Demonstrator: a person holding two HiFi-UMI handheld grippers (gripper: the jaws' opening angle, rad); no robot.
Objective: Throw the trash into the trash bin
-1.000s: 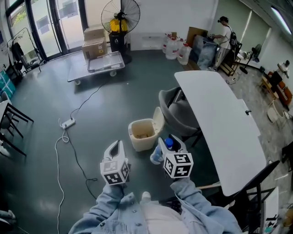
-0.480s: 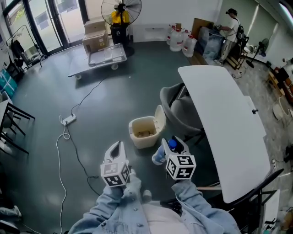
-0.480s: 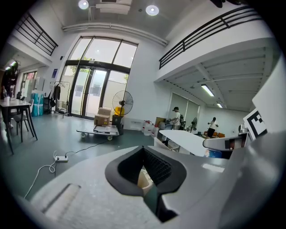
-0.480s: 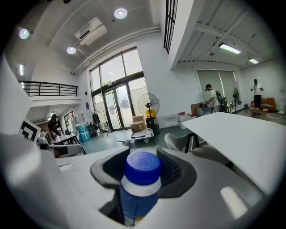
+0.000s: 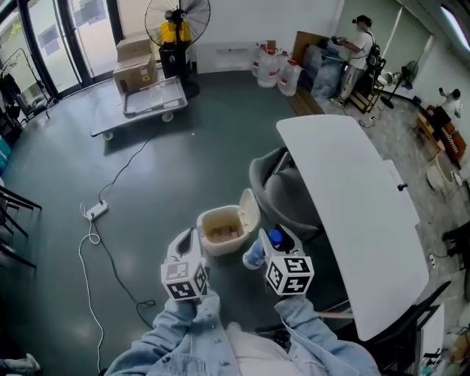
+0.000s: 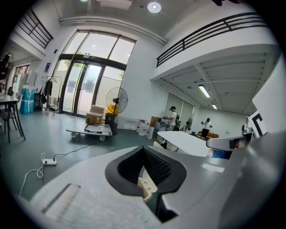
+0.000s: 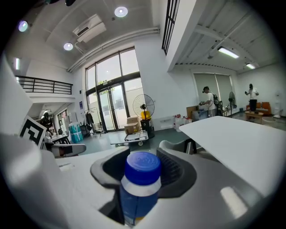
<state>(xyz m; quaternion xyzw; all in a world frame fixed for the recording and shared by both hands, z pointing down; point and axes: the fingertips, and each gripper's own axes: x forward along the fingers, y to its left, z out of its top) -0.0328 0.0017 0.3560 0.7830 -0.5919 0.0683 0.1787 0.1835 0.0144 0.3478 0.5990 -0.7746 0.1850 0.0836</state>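
Bottle sits gripped in the right claw, beside the trash bin.

Head view overhead, gripper views forward, sharing fan

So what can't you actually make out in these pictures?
- Bottle: most of its body and label, hidden by the right gripper's jaws in the right gripper view; only the blue cap is clear.
- Trash bin: brownish contents, too small in the head view.
- Pale piece in the left gripper's jaw gap: cut off by the jaws in the left gripper view; unidentifiable.
- Whatever lies under the white table: covered by its top, head view.
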